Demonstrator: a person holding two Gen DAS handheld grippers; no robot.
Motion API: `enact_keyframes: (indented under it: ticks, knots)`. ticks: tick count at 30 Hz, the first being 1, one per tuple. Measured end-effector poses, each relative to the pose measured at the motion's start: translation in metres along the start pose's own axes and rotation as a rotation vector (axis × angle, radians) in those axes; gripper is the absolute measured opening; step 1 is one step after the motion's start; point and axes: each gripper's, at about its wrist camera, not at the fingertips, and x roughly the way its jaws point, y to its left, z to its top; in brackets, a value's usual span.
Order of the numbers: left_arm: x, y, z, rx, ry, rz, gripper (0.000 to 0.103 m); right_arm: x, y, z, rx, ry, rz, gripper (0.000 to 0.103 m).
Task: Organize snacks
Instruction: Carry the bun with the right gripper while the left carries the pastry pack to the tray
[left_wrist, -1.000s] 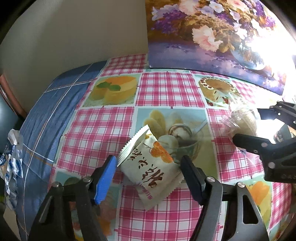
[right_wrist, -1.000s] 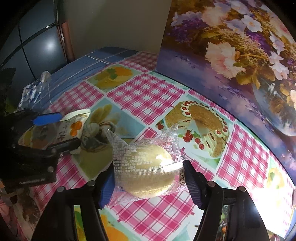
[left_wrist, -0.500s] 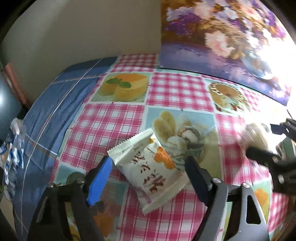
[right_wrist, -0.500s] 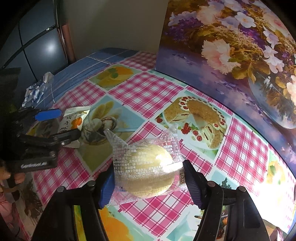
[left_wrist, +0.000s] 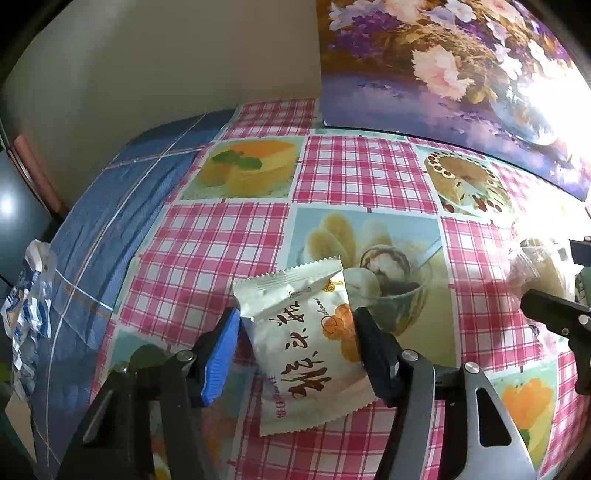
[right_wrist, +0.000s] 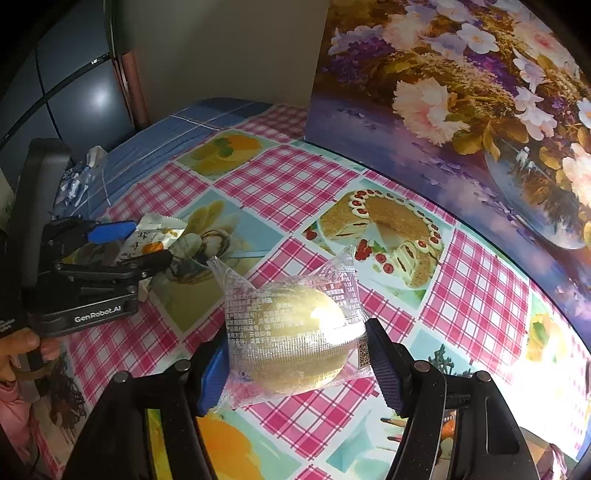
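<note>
Both snacks are in hand but neither looks placed yet, so the sorting seems to be at an early or middle stage. The left tool (left_wrist: 295, 328) has just been closing its jaws around the white snack packet (left_wrist: 306, 343), which lies flat on the bench (left_wrist: 362, 170) on the checked cloth, a little back from the near edge; the blue pad and the black pad now sit against the packet's two sides, so I judge it clenched on the packet, though the packet is not yet lifted. The right tool (right_wrist: 295, 350) is clamped on the clear-wrapped round cake (right_wrist: 295, 332), held just above the cloth toward the bench's right side, well short of the flower picture (right_wrist: 461, 92) propped along the back edge. No box, tray or row for the snacks shows in either view, so where they should end up cannot be told. At the bench's left edge some crumpled blue-and-white wrappers (left_wrist: 26, 306) lie on the blue cloth (left_wrist: 110, 221), untouched. What remains, by my reading: lift the packet, carry both items to their place, and perhaps deal with the wrappers.
</note>
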Motion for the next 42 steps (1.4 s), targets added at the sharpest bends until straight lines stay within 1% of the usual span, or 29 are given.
enact_keyframes:
  ticks: [1, 3, 8, 12, 13, 17, 26, 34, 35, 41, 42]
  knots:
    - [-0.001, -0.002, -0.001, 0.004, -0.004, 0.002, 0.06, -0.001, 0.0, -0.001, 0.001, 0.0, -0.003, 0.071]
    - [-0.004, -0.005, -0.003, 0.015, -0.01, 0.007, 0.058, -0.003, -0.001, -0.003, 0.007, 0.004, -0.009, 0.071]
    - [-0.01, -0.012, -0.007, 0.018, -0.018, -0.011, 0.055, -0.013, -0.005, -0.012, 0.024, 0.01, -0.012, 0.071]
    - [-0.016, -0.019, -0.011, 0.01, -0.018, -0.034, 0.054, -0.023, -0.007, -0.019, 0.028, 0.007, -0.014, 0.071]
    - [-0.017, -0.021, -0.012, 0.009, -0.018, -0.039, 0.054, -0.025, -0.007, -0.021, 0.02, 0.012, -0.002, 0.071]
    - [-0.023, -0.027, -0.013, 0.01, -0.025, -0.051, 0.054, -0.036, -0.009, -0.027, 0.014, -0.003, 0.005, 0.071]
    - [-0.056, -0.05, -0.005, 0.037, -0.074, -0.092, 0.054, -0.058, -0.019, -0.039, 0.037, -0.04, 0.0, 0.071]
    - [-0.087, -0.085, 0.006, 0.084, -0.129, -0.154, 0.054, -0.085, -0.039, -0.055, 0.07, -0.076, -0.017, 0.071]
    - [-0.09, -0.09, 0.008, 0.091, -0.133, -0.163, 0.054, -0.089, -0.043, -0.057, 0.063, -0.065, -0.013, 0.071]
    - [-0.111, -0.125, 0.014, 0.131, -0.165, -0.225, 0.054, -0.125, -0.074, -0.074, 0.122, -0.109, -0.051, 0.071]
    - [-0.117, -0.136, 0.014, 0.148, -0.174, -0.247, 0.054, -0.132, -0.081, -0.078, 0.134, -0.117, -0.061, 0.071]
